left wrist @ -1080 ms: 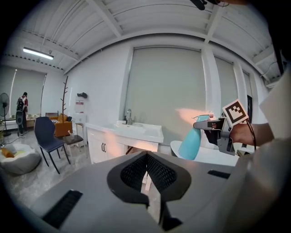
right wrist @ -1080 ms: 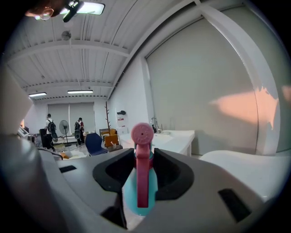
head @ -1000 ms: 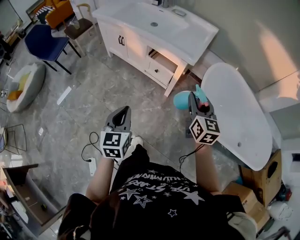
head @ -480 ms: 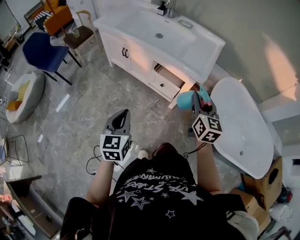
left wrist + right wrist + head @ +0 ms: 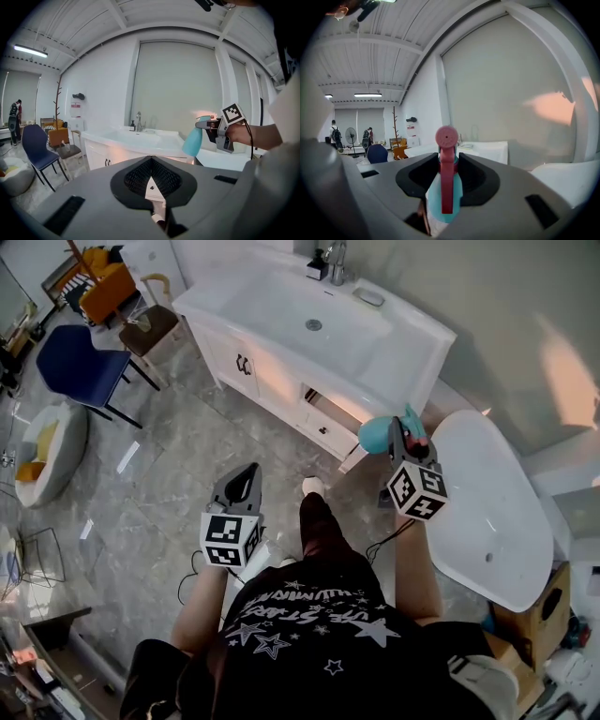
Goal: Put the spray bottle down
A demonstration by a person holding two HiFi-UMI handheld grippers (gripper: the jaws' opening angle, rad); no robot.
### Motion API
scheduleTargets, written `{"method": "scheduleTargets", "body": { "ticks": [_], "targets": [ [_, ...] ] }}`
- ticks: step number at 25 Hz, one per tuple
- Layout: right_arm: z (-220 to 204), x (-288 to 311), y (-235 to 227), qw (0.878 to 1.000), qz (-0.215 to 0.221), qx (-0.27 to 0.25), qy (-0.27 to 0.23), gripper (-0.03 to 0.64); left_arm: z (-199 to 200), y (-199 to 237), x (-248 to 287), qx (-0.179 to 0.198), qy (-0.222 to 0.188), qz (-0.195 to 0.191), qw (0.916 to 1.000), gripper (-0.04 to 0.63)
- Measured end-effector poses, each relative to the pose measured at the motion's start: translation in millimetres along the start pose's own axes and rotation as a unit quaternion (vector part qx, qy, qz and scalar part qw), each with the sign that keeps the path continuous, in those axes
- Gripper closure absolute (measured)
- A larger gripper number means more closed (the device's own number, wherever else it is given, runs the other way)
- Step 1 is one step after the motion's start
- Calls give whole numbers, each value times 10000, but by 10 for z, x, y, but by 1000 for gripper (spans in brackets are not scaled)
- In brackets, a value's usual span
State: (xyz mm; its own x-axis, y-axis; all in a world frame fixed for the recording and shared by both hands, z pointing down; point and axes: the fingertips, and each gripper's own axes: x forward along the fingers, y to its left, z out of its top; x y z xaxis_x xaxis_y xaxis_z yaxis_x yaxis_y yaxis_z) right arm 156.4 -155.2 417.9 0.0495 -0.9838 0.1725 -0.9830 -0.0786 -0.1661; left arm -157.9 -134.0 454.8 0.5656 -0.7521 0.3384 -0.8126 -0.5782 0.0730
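One spray bottle point(image 5: 374, 435), neck pinched between right gripper point(image 5: 401, 430) jaws; left gripper point(image 5: 246, 472) jaws pressed together.

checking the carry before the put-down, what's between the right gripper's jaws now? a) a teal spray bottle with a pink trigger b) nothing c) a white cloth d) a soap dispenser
a: the right gripper view shows the right gripper clamped on the spray bottle, teal body and pink trigger between its jaws.

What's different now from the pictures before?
The person walked forward: the white sink cabinet now lies nearer both grippers. The right gripper still clamps the teal spray bottle with its pink trigger, carried along beside the white bathtub. The left gripper stays shut and empty.
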Motion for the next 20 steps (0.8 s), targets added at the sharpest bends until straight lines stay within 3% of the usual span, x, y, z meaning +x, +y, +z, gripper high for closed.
{"method": "scheduleTargets", "body": {
  "ticks": [6, 20],
  "targets": [
    [186, 870, -481, 9999, -121, 60, -3, 469, 294, 56, 954, -42, 194, -116, 9997, 580],
    [544, 2478, -1489, 9989, -410, -188, 96, 469, 1035, 87, 2750, 7, 162, -233, 9996, 580]
  ]
}}
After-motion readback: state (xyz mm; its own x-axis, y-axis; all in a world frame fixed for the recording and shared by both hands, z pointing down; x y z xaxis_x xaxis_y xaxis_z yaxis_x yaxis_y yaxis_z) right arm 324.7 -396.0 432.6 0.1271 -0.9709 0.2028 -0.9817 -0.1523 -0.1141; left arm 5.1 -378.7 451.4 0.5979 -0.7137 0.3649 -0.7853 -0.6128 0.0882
